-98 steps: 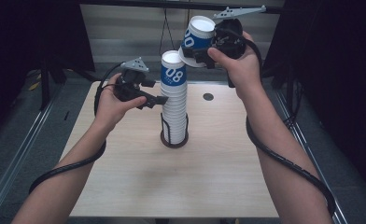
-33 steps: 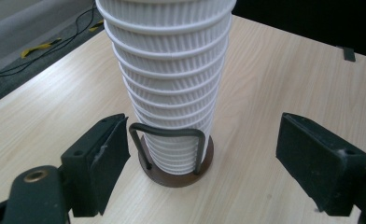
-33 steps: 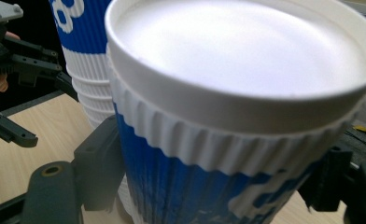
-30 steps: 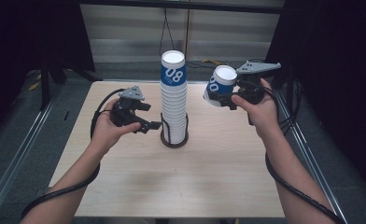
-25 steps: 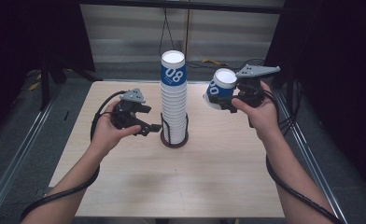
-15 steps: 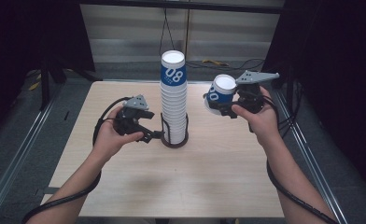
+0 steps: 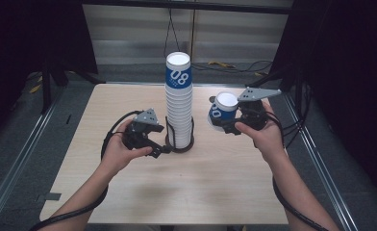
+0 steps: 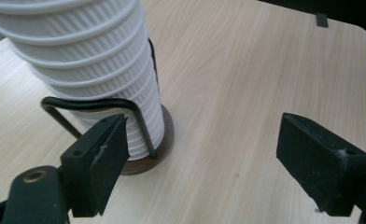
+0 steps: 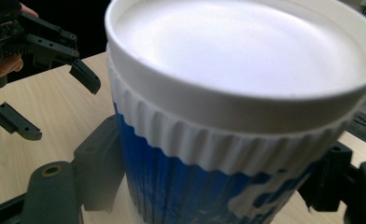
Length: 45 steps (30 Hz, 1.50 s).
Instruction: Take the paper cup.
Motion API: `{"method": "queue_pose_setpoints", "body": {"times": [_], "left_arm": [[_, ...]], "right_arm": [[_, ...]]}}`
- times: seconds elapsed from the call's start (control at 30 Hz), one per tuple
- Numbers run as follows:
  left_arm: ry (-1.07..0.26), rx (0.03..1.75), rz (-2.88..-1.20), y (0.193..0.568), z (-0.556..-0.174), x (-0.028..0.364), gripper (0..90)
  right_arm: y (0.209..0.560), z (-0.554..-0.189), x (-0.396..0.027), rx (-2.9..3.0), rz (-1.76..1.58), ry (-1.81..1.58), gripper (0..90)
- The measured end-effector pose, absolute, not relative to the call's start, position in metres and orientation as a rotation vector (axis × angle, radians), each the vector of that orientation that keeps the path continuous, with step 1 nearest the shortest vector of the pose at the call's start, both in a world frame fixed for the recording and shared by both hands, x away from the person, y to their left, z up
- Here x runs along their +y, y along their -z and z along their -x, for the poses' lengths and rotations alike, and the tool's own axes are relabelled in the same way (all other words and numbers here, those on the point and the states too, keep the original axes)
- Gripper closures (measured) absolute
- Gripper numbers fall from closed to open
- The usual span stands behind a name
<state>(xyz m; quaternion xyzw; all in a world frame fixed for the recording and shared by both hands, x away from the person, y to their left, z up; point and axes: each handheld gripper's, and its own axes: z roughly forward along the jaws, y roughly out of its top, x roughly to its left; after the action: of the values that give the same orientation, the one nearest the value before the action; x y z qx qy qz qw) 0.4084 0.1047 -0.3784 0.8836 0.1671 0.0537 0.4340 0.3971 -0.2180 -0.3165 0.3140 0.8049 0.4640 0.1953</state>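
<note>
A tall stack of cups stands at the centre of the high view, seated in a dark wire holder on the pale wooden bench. Its top cup carries a blue band with white figures. Behind the bench, along the top of the frame, a pale wall panel and loose cables lie in shadow; metal rails run down the lower left and right edges.

The left gripper, left of centre, has its jaws spread wide with nothing between them. In the left gripper view one jaw sits just beside the holder's wire loop and the lowest cups, so the stack and holder stand right in its path on that side.

The right gripper, right of centre, is clamped on a single blue-and-white cup, held tilted above the bench and apart from the stack. In the right gripper view the cup blocks most of the scene, with the left gripper at upper left.

Against a second ago, both hands sit lower in the frame: the left gripper has drawn in to the holder's base, and the cup has sunk toward the bench.
</note>
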Motion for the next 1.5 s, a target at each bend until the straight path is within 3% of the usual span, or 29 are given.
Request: {"method": "queue_pose_setpoints", "body": {"times": [1.5], "left_arm": [[-0.075,0.318,-2.166,0.410,-0.383,0.055,15.9]], "right_arm": [[0.370,-0.365,-0.187,2.361,-0.801,-1.302,21.6]]}}
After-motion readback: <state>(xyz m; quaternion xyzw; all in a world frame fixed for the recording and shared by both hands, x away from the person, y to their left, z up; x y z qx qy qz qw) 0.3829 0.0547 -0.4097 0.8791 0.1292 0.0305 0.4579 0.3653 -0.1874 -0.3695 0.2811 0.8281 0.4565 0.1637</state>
